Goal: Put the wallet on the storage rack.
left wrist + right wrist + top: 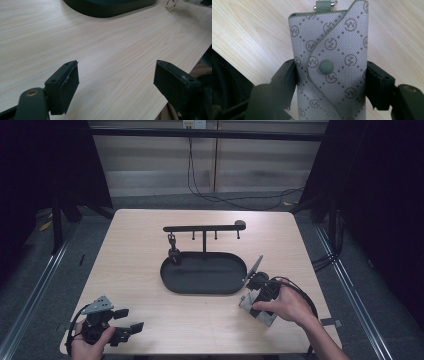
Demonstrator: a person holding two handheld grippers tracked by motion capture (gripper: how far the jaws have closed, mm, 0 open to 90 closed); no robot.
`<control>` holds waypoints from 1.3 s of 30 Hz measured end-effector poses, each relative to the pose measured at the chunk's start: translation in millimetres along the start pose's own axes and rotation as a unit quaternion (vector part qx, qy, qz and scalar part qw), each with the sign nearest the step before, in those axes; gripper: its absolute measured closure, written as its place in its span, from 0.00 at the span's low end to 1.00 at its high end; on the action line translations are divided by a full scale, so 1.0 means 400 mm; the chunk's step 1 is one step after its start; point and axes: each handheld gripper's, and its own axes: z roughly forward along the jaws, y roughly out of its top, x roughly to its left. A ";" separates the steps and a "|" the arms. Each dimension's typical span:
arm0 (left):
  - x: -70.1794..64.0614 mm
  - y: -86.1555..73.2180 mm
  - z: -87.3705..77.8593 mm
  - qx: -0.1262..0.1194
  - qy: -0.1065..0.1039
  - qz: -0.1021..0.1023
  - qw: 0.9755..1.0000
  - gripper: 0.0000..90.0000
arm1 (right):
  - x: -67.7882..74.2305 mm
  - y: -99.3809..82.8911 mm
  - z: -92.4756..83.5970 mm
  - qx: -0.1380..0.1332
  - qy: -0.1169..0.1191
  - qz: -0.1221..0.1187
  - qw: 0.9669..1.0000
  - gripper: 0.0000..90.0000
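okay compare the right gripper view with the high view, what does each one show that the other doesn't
Right gripper view alone: the grey key pouch's diamond monogram print, its round snap and the top loop.

High view alone: the black oval tray with its hook rack, and the left gripper, jaws open.

Both: the right gripper clamping the pouch over the wooden table.
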 end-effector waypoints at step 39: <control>-0.006 0.000 0.006 0.010 -0.010 0.007 1.000 0.22 | -0.079 0.045 -0.118 -0.047 0.002 0.052 0.998 0.37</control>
